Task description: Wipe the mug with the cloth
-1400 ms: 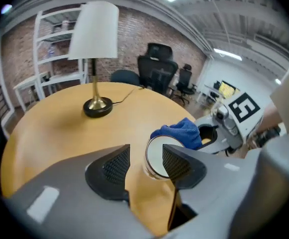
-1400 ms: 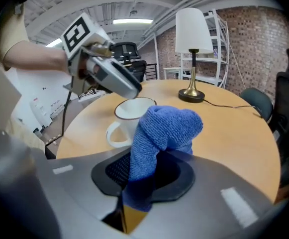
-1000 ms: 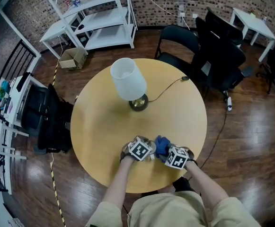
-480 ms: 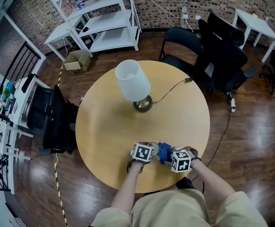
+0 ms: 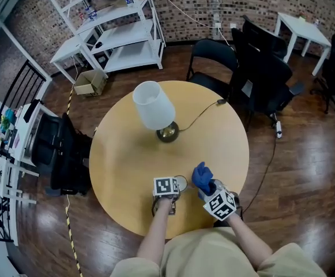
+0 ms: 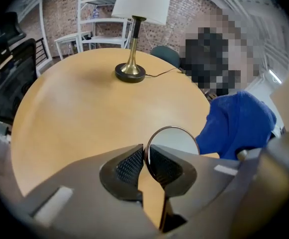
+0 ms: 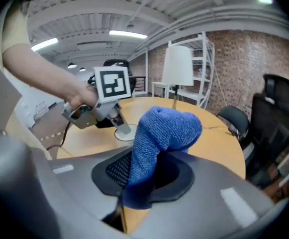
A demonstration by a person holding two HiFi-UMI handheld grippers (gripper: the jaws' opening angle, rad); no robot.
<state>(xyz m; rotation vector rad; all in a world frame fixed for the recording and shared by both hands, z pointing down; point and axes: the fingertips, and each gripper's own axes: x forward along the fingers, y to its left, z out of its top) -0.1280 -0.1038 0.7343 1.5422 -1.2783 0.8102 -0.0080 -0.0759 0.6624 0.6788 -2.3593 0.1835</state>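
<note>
Left gripper (image 6: 145, 157) is closing, clamped on the rim of the white round mug (image 6: 176, 139) at the round wooden desk's (image 5: 127, 154) 6 o'clock. Right gripper (image 7: 139, 176) clamps the blue terry cloth (image 7: 166, 128), apparently clear of the mug at its 3 o'clock. Wiping remains.

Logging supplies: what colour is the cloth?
The cloth is blue, clearest in the right gripper view.

Your left fingers (image 6: 129, 166) pinch the rim of the mug (image 6: 174, 138) on the table (image 6: 74, 108). The cloth (image 7: 164, 128), between your right fingers (image 7: 115, 171), sits just right of them, and the lamp (image 6: 131, 72) stands well beyond.
</note>
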